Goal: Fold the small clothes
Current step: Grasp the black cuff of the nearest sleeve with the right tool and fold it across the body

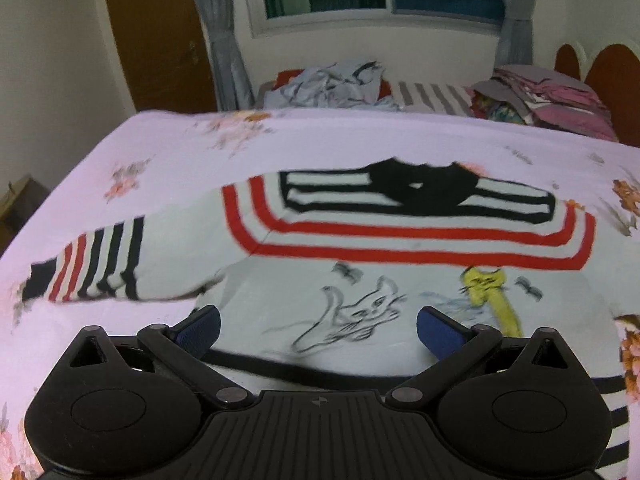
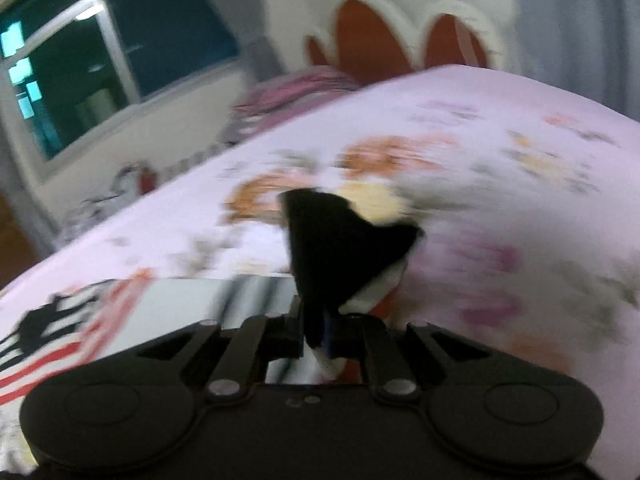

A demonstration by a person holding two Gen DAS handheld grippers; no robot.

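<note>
A small white sweater [image 1: 400, 292] with red and black stripes and cat drawings lies flat on the pink floral sheet [image 1: 168, 152]. Its left sleeve [image 1: 92, 268] stretches out to the left. My left gripper [image 1: 318, 330] is open and hovers over the sweater's lower body, with the black hem just below its pads. In the blurred right wrist view my right gripper [image 2: 316, 328] is shut on the black cuff [image 2: 340, 240] of the sweater's other sleeve and holds it lifted above the sheet. The sweater's striped body [image 2: 60, 332] shows at the lower left there.
A heap of unfolded clothes [image 1: 332, 84] lies at the far end of the bed. A pile of pink and grey clothes [image 1: 548, 96] sits at the far right by the red headboard [image 1: 612, 68]. A window and curtains stand behind.
</note>
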